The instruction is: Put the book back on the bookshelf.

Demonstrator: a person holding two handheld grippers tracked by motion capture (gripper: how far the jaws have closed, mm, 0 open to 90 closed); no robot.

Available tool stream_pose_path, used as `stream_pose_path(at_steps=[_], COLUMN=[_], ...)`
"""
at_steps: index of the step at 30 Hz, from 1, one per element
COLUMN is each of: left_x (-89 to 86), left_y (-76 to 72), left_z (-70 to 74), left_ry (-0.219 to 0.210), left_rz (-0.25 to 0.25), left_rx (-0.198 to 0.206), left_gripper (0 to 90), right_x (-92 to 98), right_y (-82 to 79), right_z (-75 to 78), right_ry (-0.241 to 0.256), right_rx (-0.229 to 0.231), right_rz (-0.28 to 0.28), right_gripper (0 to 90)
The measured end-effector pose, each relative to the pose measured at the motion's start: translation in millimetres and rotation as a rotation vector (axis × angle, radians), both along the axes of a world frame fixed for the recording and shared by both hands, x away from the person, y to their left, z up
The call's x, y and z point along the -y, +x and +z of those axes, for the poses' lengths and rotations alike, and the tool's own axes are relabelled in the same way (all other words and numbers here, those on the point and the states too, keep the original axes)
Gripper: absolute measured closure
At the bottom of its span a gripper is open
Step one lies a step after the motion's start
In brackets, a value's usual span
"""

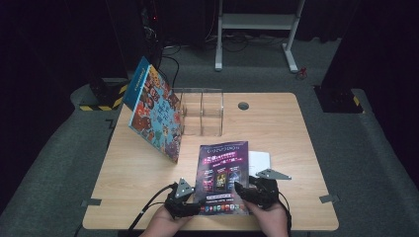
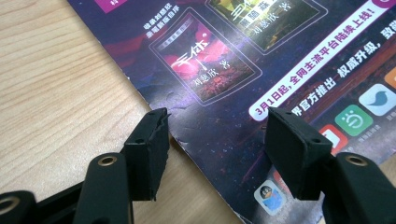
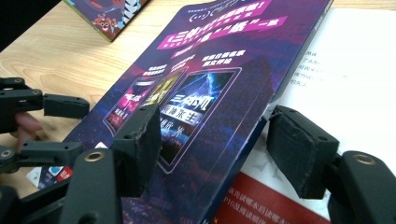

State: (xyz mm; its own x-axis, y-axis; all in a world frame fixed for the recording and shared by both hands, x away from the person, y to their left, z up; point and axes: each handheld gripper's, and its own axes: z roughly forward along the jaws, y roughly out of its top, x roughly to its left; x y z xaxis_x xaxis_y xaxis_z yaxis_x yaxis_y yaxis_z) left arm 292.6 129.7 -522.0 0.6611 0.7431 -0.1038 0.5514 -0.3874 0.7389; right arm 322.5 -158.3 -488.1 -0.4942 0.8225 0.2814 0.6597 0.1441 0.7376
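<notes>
My left gripper (image 2: 212,144) stands with its jaws spread apart, straddling the near left edge of the purple magazine (image 2: 261,70), which lies flat on the wooden table (image 2: 51,93). My right gripper (image 3: 215,144) is parted too, its jaws on either side of the magazine's right edge, where the cover lifts off the white page (image 3: 355,65) beneath. From above, the magazine sits at the table's near edge between both grippers; a colourful book (image 1: 153,111) leans against a clear plastic holder (image 1: 202,113) farther back.
</notes>
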Motion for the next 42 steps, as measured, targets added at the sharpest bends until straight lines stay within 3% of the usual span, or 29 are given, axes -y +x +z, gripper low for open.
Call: stream_pose_path(at_steps=[6,23,29,32,42], left_x=[-2.4,-4.5,-3.9,-3.2,-5.4], left_y=[-2.2,-3.5,-4.0,-4.8,-1.4], left_z=[0.0,-0.2,0.0,0.8,1.5], left_ry=[0.002,-0.002,0.003,0.025,0.031], left_rz=[-0.012,-0.008,-0.012,0.009,-0.003], left_rx=[0.002,0.001,0.008,0.046,0.039], left_gripper=[39.9,39.9,40.2,45.0,44.0], right_x=[-1.7,1.2,2.6,2.7,4.2], right_y=[4.8,0.6,-0.6,-2.8,-9.8], right_z=[1.7,10.6,11.3,11.8,12.1], right_ry=[-0.009,-0.019,-0.021,-0.016,-0.006], right_rx=[-0.006,0.06,0.065,0.06,0.059], right_rz=[-0.001,0.036,0.05,0.044,0.037], right_gripper=[40.0,65.5,66.7,66.7,66.4])
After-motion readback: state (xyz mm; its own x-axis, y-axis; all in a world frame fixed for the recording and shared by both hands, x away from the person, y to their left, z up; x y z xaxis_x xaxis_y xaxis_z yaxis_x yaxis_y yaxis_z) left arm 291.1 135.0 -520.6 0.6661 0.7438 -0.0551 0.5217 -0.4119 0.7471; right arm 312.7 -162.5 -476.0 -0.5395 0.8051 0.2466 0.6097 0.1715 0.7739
